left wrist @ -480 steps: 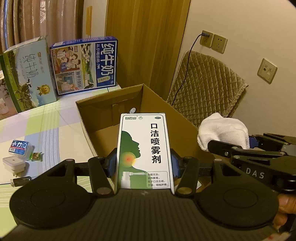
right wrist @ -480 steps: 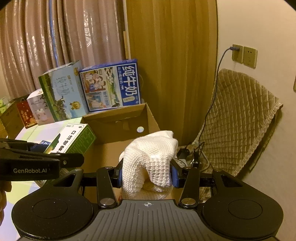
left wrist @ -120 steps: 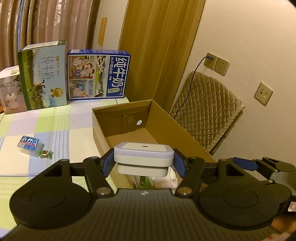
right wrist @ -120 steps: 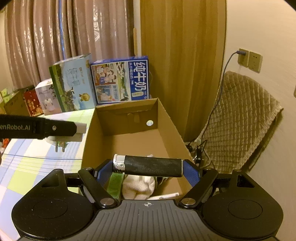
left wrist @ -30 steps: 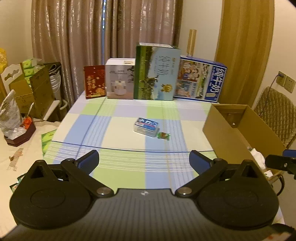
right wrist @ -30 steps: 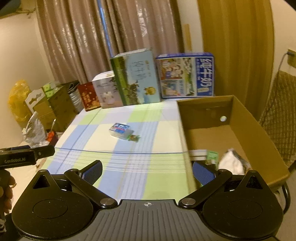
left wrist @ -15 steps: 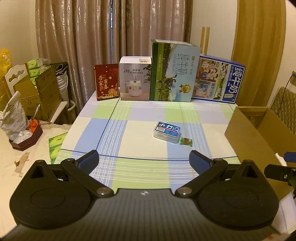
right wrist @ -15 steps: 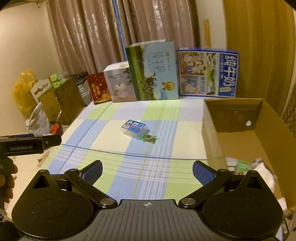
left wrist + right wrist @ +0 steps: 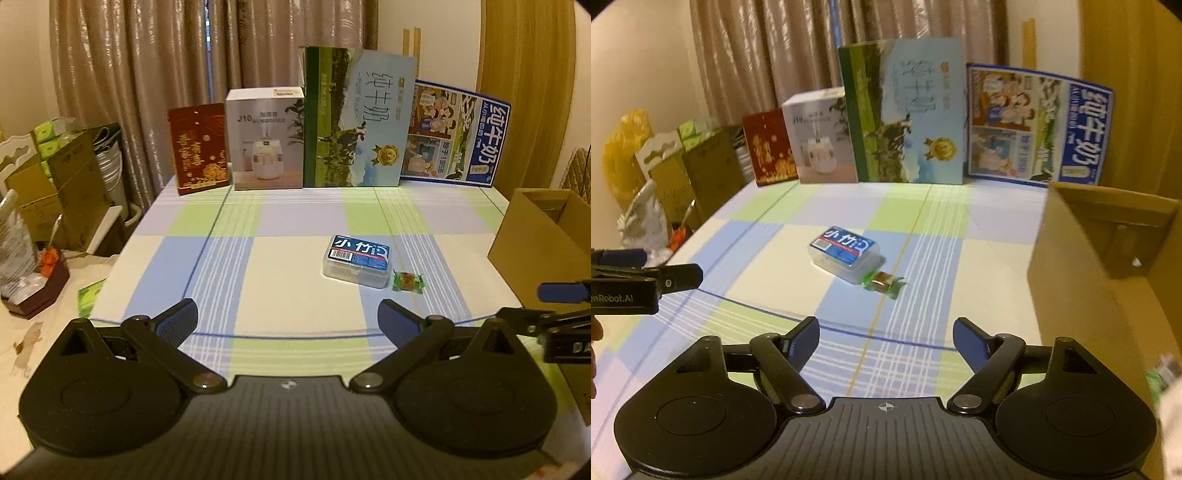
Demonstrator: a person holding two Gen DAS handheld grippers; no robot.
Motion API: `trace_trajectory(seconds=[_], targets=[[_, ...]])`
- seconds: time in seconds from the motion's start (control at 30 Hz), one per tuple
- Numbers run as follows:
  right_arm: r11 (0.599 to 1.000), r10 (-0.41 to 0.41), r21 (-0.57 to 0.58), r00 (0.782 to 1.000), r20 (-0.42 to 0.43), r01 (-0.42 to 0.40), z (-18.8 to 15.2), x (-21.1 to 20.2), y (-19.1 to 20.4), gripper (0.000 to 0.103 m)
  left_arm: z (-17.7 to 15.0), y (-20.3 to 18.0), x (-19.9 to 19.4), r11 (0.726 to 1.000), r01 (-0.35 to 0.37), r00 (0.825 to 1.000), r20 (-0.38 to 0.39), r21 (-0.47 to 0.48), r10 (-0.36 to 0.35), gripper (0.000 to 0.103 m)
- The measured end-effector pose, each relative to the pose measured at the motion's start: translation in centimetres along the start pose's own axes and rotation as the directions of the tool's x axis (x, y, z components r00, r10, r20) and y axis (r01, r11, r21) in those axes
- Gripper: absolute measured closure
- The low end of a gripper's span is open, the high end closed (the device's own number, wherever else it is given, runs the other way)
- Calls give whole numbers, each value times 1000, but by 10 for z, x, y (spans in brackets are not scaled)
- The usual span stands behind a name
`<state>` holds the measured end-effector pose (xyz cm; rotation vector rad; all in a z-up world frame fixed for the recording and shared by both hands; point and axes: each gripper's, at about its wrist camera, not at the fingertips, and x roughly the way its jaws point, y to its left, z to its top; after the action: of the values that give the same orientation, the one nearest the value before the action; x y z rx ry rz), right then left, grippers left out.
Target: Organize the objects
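Note:
A clear plastic case with a blue label (image 9: 357, 260) (image 9: 846, 251) lies on the checked tablecloth, and a small green-wrapped candy (image 9: 407, 280) (image 9: 884, 281) rests against its near right corner. My left gripper (image 9: 286, 319) is open and empty, hovering short of both and a little to their left. My right gripper (image 9: 885, 339) is also open and empty, with the candy straight ahead of it. An open cardboard box (image 9: 543, 236) (image 9: 1100, 258) stands at the table's right edge. Each gripper's tip shows at the side of the other's view.
Along the table's far edge stand a red box (image 9: 197, 147), a white humidifier box (image 9: 266, 138), a green milk carton (image 9: 354, 122) and a blue milk carton (image 9: 456, 138). Cardboard boxes and clutter (image 9: 48, 192) fill the floor left of the table. A quilted chair (image 9: 578, 166) sits behind the cardboard box.
Both grippers, open and empty since one second ago, have swung left from the cardboard box and moved closer to the blue-labelled case and candy.

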<state>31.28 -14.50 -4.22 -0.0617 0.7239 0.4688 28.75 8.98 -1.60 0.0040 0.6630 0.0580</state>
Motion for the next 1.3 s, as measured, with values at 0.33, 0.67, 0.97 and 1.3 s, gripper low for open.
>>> trace_trajectory(seconds=[0.33, 0.67, 0.97, 1.3], targets=[[991, 32, -132, 999, -24, -35, 6, 80, -13, 43, 0, -3, 66, 999, 44, 998, -37, 32, -43, 1], [960, 23, -279, 999, -40, -33, 8, 137, -13, 56, 8, 4, 101, 995, 83, 996, -22, 58, -82, 2], [966, 61, -251, 998, -29, -66, 14, 154, -12, 75, 4, 4, 111, 994, 87, 996, -43, 66, -84, 2], [992, -10, -130, 1000, -25, 7, 25, 142, -25, 86, 10, -7, 124, 987, 129, 992, -25, 91, -127, 2]])
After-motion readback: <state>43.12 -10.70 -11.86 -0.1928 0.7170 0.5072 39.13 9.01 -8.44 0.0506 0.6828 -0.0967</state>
